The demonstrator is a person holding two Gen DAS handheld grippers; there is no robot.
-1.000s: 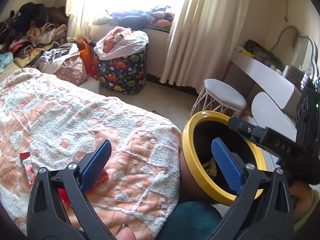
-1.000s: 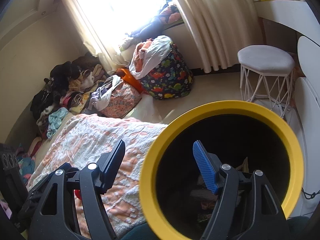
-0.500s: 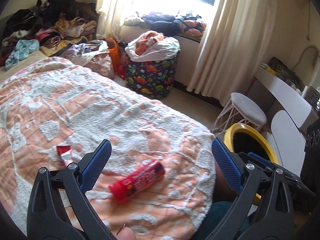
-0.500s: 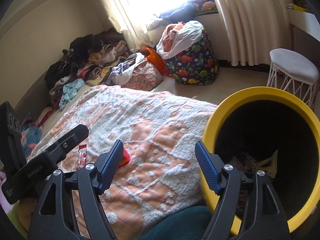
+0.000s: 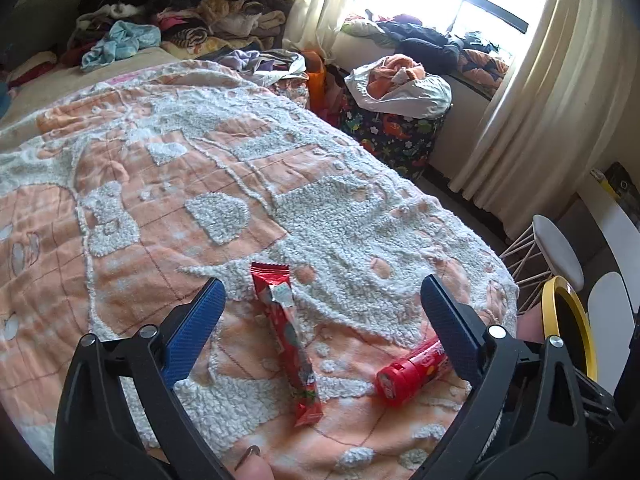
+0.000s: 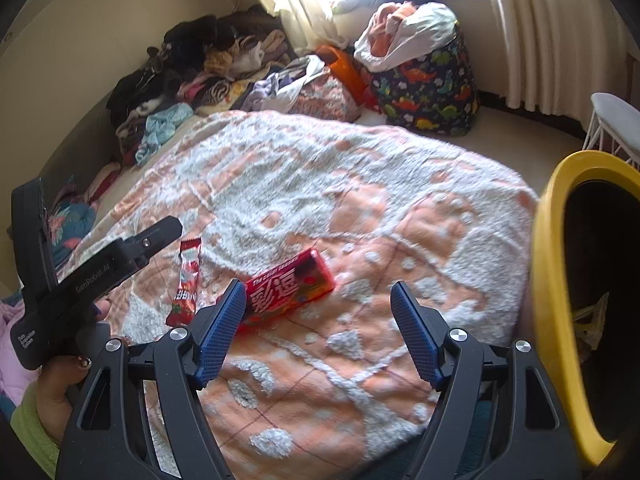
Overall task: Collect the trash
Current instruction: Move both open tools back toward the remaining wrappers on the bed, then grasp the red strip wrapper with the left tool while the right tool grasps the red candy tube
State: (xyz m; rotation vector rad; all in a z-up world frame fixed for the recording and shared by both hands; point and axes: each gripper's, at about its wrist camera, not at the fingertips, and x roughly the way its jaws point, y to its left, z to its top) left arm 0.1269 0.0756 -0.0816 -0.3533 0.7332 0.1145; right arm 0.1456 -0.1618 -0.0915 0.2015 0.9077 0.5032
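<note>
Red wrapper (image 5: pixel 286 336) and tube (image 5: pixel 412 372) now lie ahead on the bed (image 5: pixel 200 168), bin (image 6: pixel 552 280) swung aside; left tool (image 5: pixel 320 320) wide but closing, right tool (image 6: pixel 316 332) wide, both empty.

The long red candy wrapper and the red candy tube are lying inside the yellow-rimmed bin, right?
Not quite. The long red candy wrapper and the red candy tube are lying on the orange and white bedspread, beside the yellow-rimmed bin. Both wrist views show it.

daylight floods in from the window (image 5: pixel 460 4), which is blown out to white glare. the far corner stays dim. fisheye bending curves the edges, with dark vignetted corners. the blanket (image 6: pixel 320 184) looks slightly motion-blurred in the right view.
</note>
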